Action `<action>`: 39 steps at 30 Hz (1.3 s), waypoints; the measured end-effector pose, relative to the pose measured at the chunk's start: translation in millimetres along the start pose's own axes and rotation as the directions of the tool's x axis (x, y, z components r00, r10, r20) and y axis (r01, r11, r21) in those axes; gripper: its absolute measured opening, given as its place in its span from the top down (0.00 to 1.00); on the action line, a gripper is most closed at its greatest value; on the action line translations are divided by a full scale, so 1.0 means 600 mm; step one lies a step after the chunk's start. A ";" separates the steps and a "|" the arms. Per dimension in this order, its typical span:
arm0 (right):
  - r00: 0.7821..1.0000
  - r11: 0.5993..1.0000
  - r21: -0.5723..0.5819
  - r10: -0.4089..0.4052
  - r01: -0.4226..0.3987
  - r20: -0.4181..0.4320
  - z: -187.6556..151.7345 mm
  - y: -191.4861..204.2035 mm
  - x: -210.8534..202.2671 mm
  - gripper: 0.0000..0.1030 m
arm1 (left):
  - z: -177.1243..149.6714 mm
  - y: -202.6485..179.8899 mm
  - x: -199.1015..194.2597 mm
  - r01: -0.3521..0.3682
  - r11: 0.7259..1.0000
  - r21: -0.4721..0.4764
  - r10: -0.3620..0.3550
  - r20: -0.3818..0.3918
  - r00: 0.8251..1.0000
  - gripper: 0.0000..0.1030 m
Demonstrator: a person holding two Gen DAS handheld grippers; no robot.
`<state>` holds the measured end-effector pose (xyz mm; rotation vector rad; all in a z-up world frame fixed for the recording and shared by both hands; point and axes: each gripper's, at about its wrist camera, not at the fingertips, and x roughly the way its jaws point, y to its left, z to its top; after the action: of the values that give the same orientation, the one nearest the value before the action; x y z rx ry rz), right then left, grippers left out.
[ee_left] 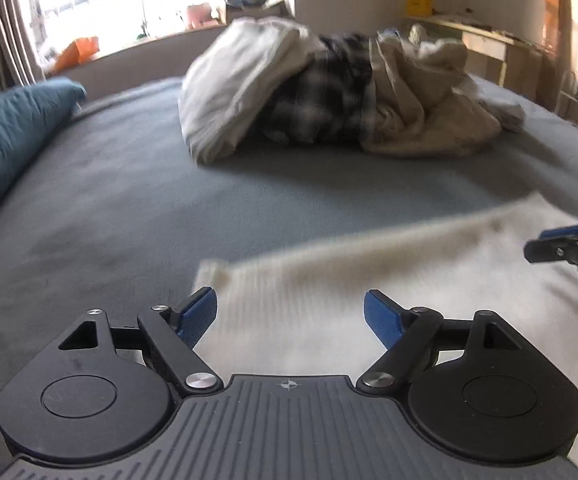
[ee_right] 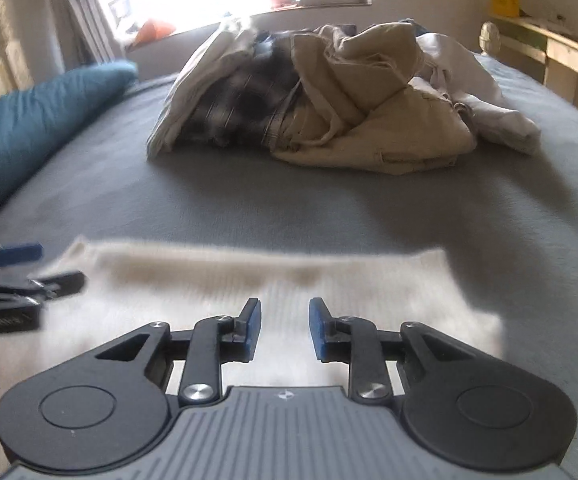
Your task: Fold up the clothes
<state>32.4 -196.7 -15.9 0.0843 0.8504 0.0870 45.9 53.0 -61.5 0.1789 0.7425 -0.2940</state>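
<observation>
Left wrist view, left to right: teal fabric pillow point(ee_left: 13, 136) at the edge of the grey bed sheet point(ee_left: 129, 208); heap of unfolded clothes point(ee_left: 329, 88) at the far side, pale cotton, black-and-white plaid and beige twill tangled together; cream ribbed knit garment point(ee_left: 369, 280) lying flat in a rectangle near the camera, well apart from the heap.

Left gripper point(ee_left: 289, 316): blue-padded jaws spread wide, holding nothing, poised over the knit's near-left part.

Right gripper point(ee_right: 284, 328): jaws parted to a narrower gap, nothing between them, above the knit's middle.

Status: the flat, straight-edged knit fits either a piece just spread out or one already folded; the blurred frames do not settle which.

Risks: pads pinching the bed sheet along with the knit, dragging both; a grasp taking only the top layer, skewing the edges; uneven lift between the grippers stretching the loose rib.
</observation>
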 end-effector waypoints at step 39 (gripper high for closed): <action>0.972 0.973 -0.018 -0.229 0.230 0.052 -0.118 -0.060 -0.068 0.55 | -0.164 0.073 -0.118 -0.173 0.985 -0.018 0.171 -0.076 0.982 0.14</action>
<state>-46.6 -234.2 -35.8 -0.0342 0.8035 -0.1217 -52.3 134.6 -81.5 0.2307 0.7983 -0.1145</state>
